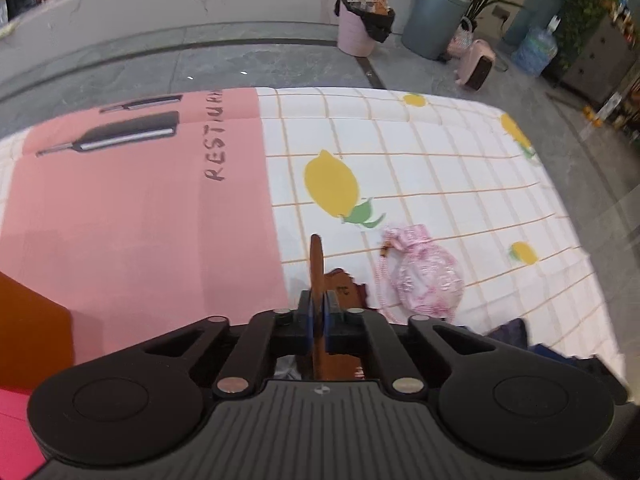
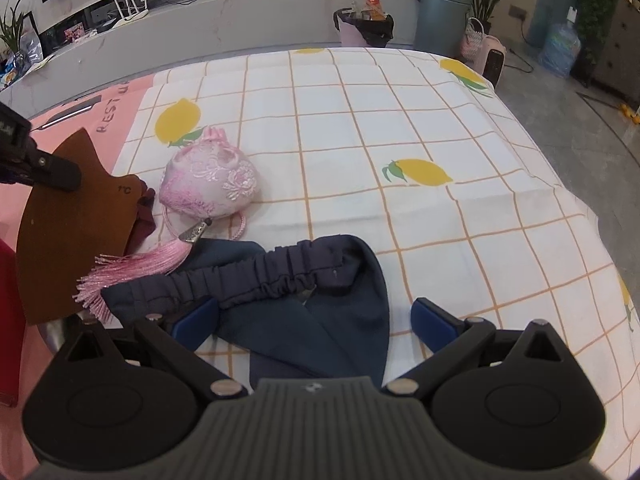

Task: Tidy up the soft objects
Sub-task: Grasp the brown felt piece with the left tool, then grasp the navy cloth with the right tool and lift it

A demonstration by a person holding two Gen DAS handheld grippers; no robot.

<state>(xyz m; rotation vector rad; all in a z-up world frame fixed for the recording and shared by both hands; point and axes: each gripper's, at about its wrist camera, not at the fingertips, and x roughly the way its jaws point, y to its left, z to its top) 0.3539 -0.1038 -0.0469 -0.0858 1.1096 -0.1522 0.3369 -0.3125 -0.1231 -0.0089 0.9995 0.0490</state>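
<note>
My left gripper [image 1: 318, 307] is shut on a thin brown felt sheet [image 1: 316, 264], seen edge-on between the blue pads. From the right wrist view the same brown sheet [image 2: 72, 240] stands tilted at the left, with the left gripper [image 2: 56, 170] clamped on its upper edge. A pink embroidered pouch [image 2: 208, 180] with a pink tassel [image 2: 132, 272] lies beside it, and a dark red cloth [image 2: 144, 216] is partly hidden behind the sheet. My right gripper [image 2: 316, 316] is open and hovers over a navy cloth [image 2: 320, 320] with an elastic band. The pouch [image 1: 424, 276] also lies right of the left gripper.
A lemon-print checked tablecloth [image 2: 400, 120] covers the table, with a pink printed mat [image 1: 140, 220] on its left part. An orange box [image 1: 32, 328] and a red object [image 2: 8, 320] sit at the near left. On the floor beyond stand a pink bin [image 1: 356, 32] and a grey bin [image 1: 432, 20].
</note>
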